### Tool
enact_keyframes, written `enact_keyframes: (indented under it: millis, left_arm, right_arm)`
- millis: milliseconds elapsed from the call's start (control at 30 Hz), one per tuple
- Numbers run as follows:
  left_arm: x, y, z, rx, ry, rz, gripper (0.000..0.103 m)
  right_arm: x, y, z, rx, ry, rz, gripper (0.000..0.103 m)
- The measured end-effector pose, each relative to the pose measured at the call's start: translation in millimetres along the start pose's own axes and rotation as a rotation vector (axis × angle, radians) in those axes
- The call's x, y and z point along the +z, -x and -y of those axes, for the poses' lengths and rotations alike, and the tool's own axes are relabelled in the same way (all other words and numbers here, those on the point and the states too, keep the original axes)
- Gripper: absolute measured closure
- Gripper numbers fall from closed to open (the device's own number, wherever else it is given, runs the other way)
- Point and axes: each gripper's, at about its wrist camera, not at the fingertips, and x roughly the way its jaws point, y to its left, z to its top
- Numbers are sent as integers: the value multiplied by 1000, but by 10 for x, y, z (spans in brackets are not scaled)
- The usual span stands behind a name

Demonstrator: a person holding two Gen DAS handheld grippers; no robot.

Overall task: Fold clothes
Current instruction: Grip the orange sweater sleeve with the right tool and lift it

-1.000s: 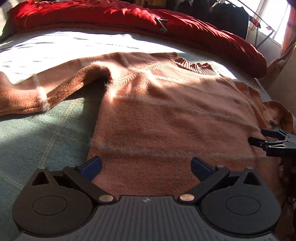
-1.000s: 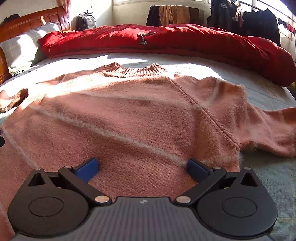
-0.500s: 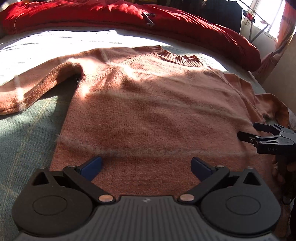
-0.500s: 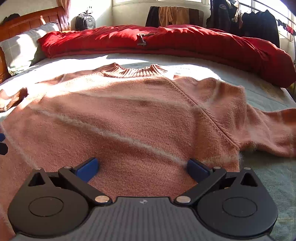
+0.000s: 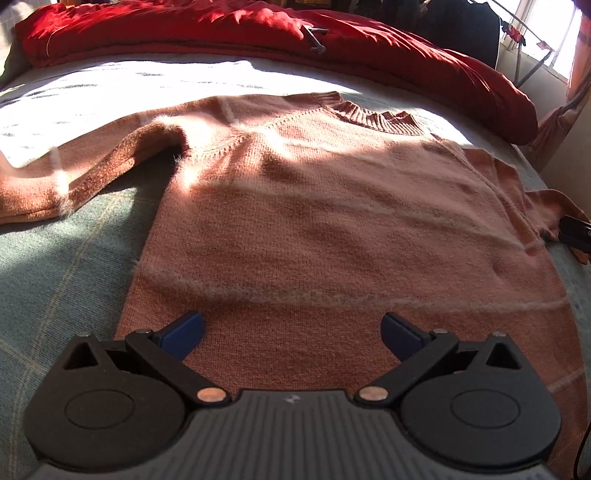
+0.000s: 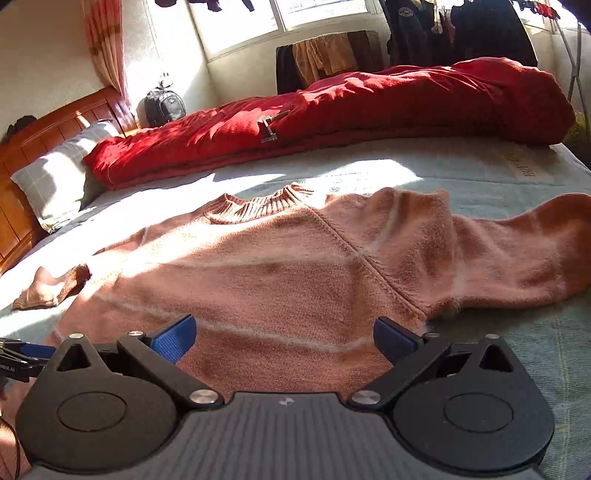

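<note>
Lying flat across the pale green checked bedspread [image 5: 66,266], the salmon-pink knitted sweater [image 5: 332,229] fills the middle of both wrist views, front side up, its ribbed collar [image 5: 373,116] toward 12 o'clock. Thin fuzzy pale stripes cross the knit. In the left wrist view one sleeve [image 5: 74,181] stretches out toward 9 o'clock; in the right wrist view the other sleeve [image 6: 524,254] runs toward 3 o'clock, and the first sleeve's cuff [image 6: 48,288] lies at 9 o'clock.

The left gripper [image 5: 291,328] hangs over the sweater's lower body near the hem, its blue-padded fingers [image 5: 183,330] spread wide with nothing between them. The right gripper [image 6: 284,332] stands over the sweater's lower right part, near the seam where that sleeve joins, its blue pads [image 6: 173,338] likewise held wide apart and holding nothing. Whether either set of tips touches the knit cannot be told.

A rolled red quilt [image 6: 332,110] lies along the far side of the bed at 12 o'clock, with a small metal clip [image 6: 267,129] on it. A grey checked pillow [image 6: 55,181] rests against the wooden headboard [image 6: 44,129] at 10 o'clock in the right wrist view, a dark backpack [image 6: 164,107] behind it, and dark garments [image 6: 454,33] hang by the sunlit window.
</note>
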Motion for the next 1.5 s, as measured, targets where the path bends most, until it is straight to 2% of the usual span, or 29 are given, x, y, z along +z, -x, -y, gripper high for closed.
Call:
enact_keyframes:
  millis: [67, 100, 167, 200, 233, 300, 400, 433, 567, 600, 633, 700, 767, 933, 1167, 1333, 1500]
  left_arm:
    - [6, -6, 15, 1, -3, -1, 1]
    - [5, -9, 21, 3, -5, -3, 1]
    - [0, -14, 33, 8, -11, -4, 1]
    - [-3, -16, 37, 10, -13, -5, 1]
    - [-5, -16, 36, 12, -11, -4, 1]
    - [-8, -15, 30, 14, -3, -3, 1]
    - [-1, -15, 37, 25, -4, -10, 1]
    - [0, -16, 45, 29, -8, -14, 1]
    - [-6, -21, 94, 49, -28, -27, 1]
    - [-9, -21, 103, 52, -31, -29, 1]
    - [-12, -19, 112, 55, -33, -31, 1]
    - [-17, -10, 118, 60, -34, -35, 1]
    - [-16, -3, 115, 62, -32, -38, 1]
    - [2, -5, 106, 67, -22, -42, 1]
    - [19, -41, 105, 70, -23, -37, 1]
    - [25, -40, 87, 63, -17, -33, 1]
    - [27, -35, 75, 60, -14, -33, 1]
  right_arm:
    - [73, 220, 289, -75, -48, 80, 0]
    - [105, 318, 443, -149, -59, 115, 0]
    - [161, 451, 731, -325, -61, 130, 1]
    - [184, 495, 906, -420, -62, 114, 9]
    - [200, 520, 1072, -502, -63, 91, 26]
    - [200, 519, 1376, -650, -54, 36, 48]
    - [153, 482, 1755, -751, -56, 17, 50]
    - [140, 463, 1871, -738, -86, 21, 50]
    - [103, 370, 2317, -574, -270, 61, 55]
    - [96, 324, 2398, -554, -301, 60, 62]
    - [92, 263, 2459, -546, -322, 51, 75]
    - [83, 163, 2539, -514, -356, 51, 90]
    - [102, 148, 2548, -505, -366, 64, 93]
    - [239, 373, 2416, -602, -301, 76, 94]
    - [531, 970, 2362, -736, -233, 150, 94]
    - [631, 1168, 2465, -796, -253, 160, 94]
    - [605, 1158, 2609, -828, -286, 116, 93]
